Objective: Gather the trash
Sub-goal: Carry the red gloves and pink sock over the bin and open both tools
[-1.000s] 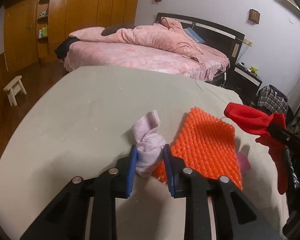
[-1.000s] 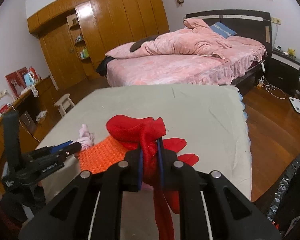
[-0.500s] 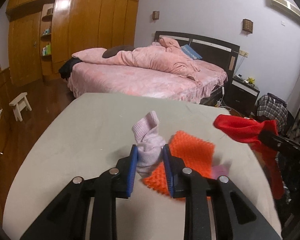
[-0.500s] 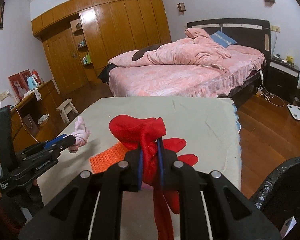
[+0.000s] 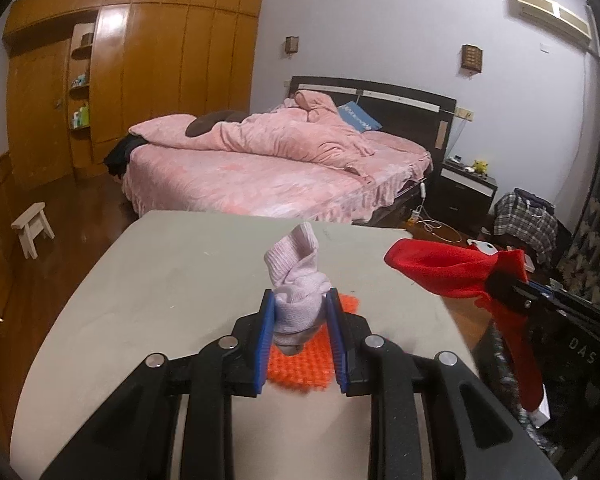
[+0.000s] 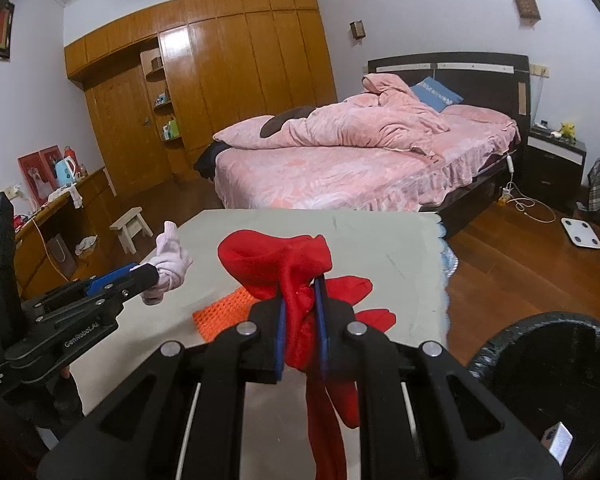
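At the left of the right wrist view we see our left gripper [image 6: 150, 278] clenched on a bunched pale pink sock [image 6: 168, 266], held clear of the grey table [image 6: 372, 240], likely for carrying to the bin. At centre, our right gripper [image 6: 300, 332] grips a red cloth [image 6: 276, 258] whose tail dangles below. Only this view shows the black-lined trash bin [image 6: 500, 344] at lower right. The left wrist view shows the orange knitted mat [image 5: 300, 368] lying on the table beneath the sock.
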